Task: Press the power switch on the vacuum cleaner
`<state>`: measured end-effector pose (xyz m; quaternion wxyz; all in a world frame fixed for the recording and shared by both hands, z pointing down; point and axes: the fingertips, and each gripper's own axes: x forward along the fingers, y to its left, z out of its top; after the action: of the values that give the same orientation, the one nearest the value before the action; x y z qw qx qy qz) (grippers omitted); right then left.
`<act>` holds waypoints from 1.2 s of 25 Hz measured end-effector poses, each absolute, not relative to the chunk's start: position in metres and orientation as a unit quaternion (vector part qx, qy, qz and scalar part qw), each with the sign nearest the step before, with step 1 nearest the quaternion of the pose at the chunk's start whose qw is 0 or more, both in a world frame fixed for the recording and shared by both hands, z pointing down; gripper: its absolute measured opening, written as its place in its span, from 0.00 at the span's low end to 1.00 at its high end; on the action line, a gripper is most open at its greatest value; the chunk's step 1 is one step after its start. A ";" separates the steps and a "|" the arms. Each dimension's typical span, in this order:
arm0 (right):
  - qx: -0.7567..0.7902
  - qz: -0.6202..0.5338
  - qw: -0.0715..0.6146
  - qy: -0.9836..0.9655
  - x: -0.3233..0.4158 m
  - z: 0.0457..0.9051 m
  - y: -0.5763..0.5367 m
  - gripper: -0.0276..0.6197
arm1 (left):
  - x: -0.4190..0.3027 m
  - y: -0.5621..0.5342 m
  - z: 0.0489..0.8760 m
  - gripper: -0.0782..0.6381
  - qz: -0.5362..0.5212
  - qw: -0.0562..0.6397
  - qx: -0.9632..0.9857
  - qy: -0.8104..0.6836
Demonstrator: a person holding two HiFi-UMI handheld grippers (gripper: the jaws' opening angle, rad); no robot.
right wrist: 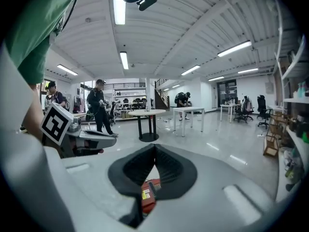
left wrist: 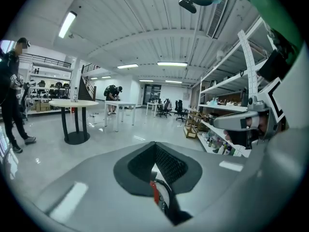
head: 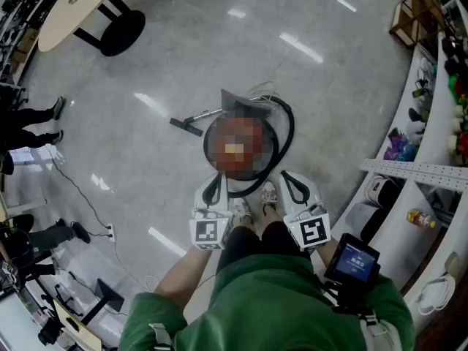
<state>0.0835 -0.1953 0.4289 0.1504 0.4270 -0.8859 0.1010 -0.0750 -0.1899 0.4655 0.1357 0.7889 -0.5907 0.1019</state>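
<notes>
The vacuum cleaner (head: 208, 146) is a round red canister with a dark rim, standing on the floor just ahead of my feet; a mosaic patch covers its top, so no switch shows. Its black hose (head: 289, 126) loops to the right, and the wand (head: 191, 120) lies to its left. My left gripper (head: 216, 179) and right gripper (head: 287, 176) hover side by side above the canister's near edge, apart from it. Both are shut on nothing. A sliver of red canister (right wrist: 147, 195) shows below the right gripper (right wrist: 154, 149), and a red strip beside black hose (left wrist: 166, 202) shows below the left gripper (left wrist: 155, 146).
A round table (head: 73, 6) on a black base stands far left. People's shoes (head: 40, 115) and a floor cable (head: 80, 196) lie at the left. Shelving (head: 439, 115) with goods curves along the right. A person (right wrist: 99, 108) stands by a round table (right wrist: 147, 112).
</notes>
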 end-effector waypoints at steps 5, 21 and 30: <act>0.435 0.098 0.122 -0.887 0.088 0.389 -0.189 0.05 | -0.067 -0.180 0.414 0.12 0.077 0.114 0.794 -0.592; 0.442 0.028 0.055 -0.895 0.074 0.295 -0.153 0.05 | -0.059 -0.140 0.316 0.12 0.008 0.074 0.821 -0.566; 0.449 0.039 0.052 -0.891 0.066 0.281 -0.116 0.05 | -0.060 -0.114 0.296 0.12 -0.007 0.065 0.837 -0.544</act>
<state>0.0658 -0.1163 0.2814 0.0523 0.4493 -0.8910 0.0393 -0.0597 -0.1139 0.2957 0.0650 0.8366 -0.5440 -0.0071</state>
